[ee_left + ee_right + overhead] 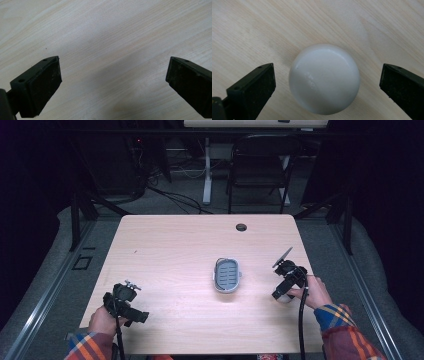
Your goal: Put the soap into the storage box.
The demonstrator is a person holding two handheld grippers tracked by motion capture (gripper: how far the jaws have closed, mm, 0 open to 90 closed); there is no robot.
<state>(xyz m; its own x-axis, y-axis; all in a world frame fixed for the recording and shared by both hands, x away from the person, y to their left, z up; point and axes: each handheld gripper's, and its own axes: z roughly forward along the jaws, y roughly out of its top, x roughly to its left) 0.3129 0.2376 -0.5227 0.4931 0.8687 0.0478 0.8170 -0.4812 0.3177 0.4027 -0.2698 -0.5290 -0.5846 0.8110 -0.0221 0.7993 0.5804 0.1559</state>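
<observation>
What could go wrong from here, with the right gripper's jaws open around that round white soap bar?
1. The smooth, rounded white soap bar may squirt from the right gripper as its flat jaws close.
2. Both jaws stand apart from it; uneven closing might push it across the pale wooden table.
3. The small grey slotted soap dish sits unheld and may slide during placement.
</observation>
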